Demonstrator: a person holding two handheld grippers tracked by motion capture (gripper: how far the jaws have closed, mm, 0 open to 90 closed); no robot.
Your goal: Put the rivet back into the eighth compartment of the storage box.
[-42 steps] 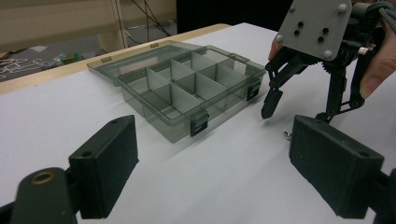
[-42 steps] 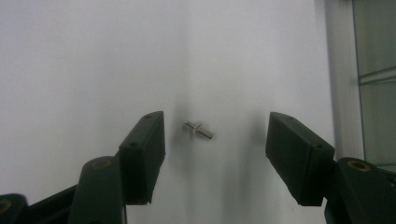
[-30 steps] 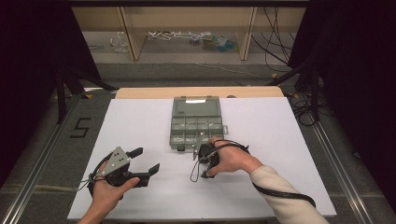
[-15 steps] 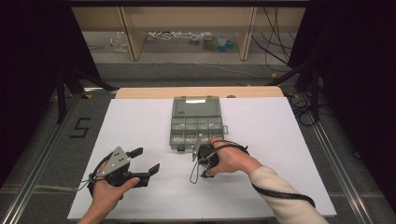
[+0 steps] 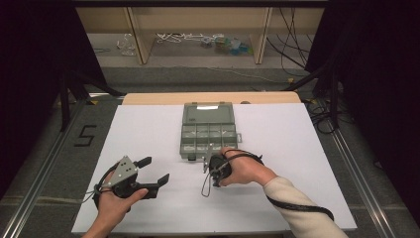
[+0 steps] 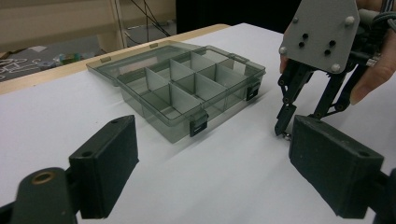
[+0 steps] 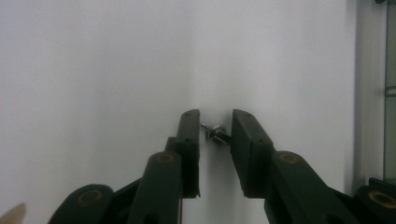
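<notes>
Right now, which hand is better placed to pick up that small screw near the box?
Right. The right gripper already straddles the screw on the table, its jaws just closing around it. The left gripper is open, off to the side.

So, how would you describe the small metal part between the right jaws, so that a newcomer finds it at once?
Start at the open grey organizer box on the white table. Just in front of its near edge the right gripper points down at the table. The screw lies there between its closing jaws: a tiny shiny metal piece, the one loose thing on the sheet.
</notes>
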